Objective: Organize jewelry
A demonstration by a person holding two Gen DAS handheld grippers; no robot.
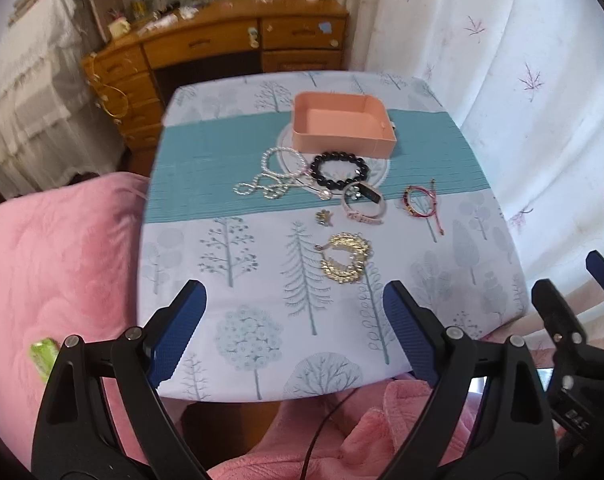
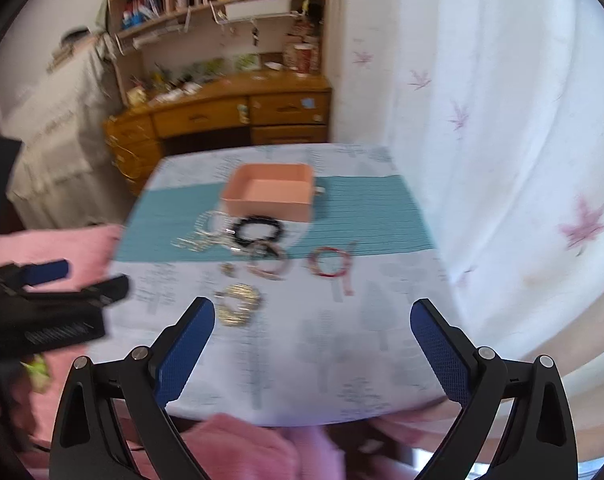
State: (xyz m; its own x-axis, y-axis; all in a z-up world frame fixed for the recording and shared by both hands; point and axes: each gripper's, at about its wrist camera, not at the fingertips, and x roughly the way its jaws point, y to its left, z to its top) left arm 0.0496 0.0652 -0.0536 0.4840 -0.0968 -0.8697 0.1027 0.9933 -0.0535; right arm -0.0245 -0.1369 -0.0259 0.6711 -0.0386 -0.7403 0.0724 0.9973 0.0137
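Two black grippers with blue ribbed pads hovered over the near edge of a small table point(image 1: 206, 160) draped in a cloth printed with pale trees and crossed by a teal band. The left gripper point(image 1: 294, 300) had its jaws spread wide with nothing between them, and only the patterned cloth showed in the gap. The right gripper point(image 2: 311, 320) likewise stood wide apart and empty, though its view was blurred.

Toward the far side of the table sat a shallow pink box point(image 1: 341, 124), open on top and holding nothing that could be seen. Just in front of it lay the jewelry, all loose on the cloth. A black bead bracelet point(image 1: 337, 170) lay nearest the box, close to its front wall. To its left was a pearl bracelet point(image 1: 284, 162), with a twisted silvery chain point(image 1: 262, 190) beside it. A pale pink watch point(image 1: 361, 204) lay just nearer than the black beads. To the right of the watch, apart from it, was a red cord bracelet point(image 1: 419, 202). A small gold charm point(image 1: 325, 217) sat left of the watch. Closest to the grippers lay a gold filigree piece point(image 1: 345, 258), beyond the left gripper's fingertips and not touched.

A pink quilt point(image 1: 54, 260) lay left of the table, a wooden desk point(image 1: 222, 40) stood behind, and a white curtain point(image 1: 501, 80) hung at right.
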